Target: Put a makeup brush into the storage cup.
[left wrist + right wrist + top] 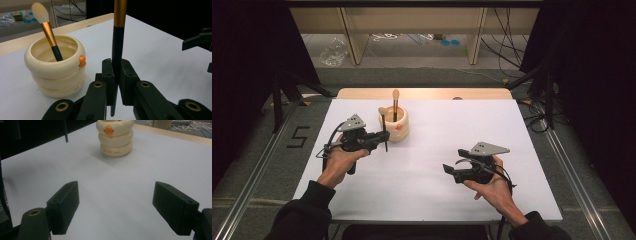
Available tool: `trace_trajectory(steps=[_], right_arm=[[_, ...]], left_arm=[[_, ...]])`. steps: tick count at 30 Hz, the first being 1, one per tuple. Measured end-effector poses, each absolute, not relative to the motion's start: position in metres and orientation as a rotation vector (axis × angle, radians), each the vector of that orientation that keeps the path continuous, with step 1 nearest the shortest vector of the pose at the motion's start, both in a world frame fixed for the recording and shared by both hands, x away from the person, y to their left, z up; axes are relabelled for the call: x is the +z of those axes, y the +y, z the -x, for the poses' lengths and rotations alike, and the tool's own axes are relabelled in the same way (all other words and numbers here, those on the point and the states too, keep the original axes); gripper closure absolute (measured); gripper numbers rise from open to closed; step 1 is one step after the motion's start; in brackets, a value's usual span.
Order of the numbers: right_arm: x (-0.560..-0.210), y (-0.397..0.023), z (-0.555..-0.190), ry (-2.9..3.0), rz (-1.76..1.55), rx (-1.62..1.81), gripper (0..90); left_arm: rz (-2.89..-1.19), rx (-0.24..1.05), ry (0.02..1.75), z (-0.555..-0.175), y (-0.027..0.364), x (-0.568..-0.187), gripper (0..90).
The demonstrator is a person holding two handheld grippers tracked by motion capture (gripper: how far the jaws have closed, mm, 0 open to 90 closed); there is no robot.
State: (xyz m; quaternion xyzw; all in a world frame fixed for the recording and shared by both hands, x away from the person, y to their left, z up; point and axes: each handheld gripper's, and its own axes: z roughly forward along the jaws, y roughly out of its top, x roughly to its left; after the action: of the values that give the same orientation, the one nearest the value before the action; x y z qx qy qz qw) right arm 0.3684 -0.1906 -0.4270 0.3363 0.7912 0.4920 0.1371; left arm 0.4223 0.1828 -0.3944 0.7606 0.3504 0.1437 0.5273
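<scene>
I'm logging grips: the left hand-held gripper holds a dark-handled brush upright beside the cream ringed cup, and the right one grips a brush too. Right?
Not quite. The right hand-held gripper is open and empty, as the right gripper view shows. The left hand-held gripper does hold the dark-handled brush upright beside the cream ringed cup.

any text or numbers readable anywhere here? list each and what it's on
"5": black mark on the floor left of the table.
Small orange lettering low on the cream ringed cup, also in the right gripper view: too small and blurred to read.
Nothing else legible.
</scene>
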Motion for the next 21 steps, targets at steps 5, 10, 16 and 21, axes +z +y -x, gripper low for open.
trace_trajectory(steps=[5, 10, 16, 21], right_arm=[[-0.429, -0.19, -0.369, 2.285, -0.963, 1.427, 22.1], [-0.428, -0.19, -0.369, 2.298, -0.962, 1.413, 22.2], [-0.43, -0.19, -0.369, 2.297, -0.96, 1.406, 22.2], [-0.429, -0.19, -0.369, 2.301, -0.967, 1.409, 22.1]], left_arm=[[-1.814, 0.354, 0.857, -0.432, 0.184, -0.389, 83.6], [-1.811, 0.353, 0.884, -0.441, 0.185, -0.385, 83.7], [-1.812, 0.368, 0.891, -0.456, 0.187, -0.381, 83.6], [-1.79, 0.375, 0.906, -0.465, 0.186, -0.374, 83.6]])
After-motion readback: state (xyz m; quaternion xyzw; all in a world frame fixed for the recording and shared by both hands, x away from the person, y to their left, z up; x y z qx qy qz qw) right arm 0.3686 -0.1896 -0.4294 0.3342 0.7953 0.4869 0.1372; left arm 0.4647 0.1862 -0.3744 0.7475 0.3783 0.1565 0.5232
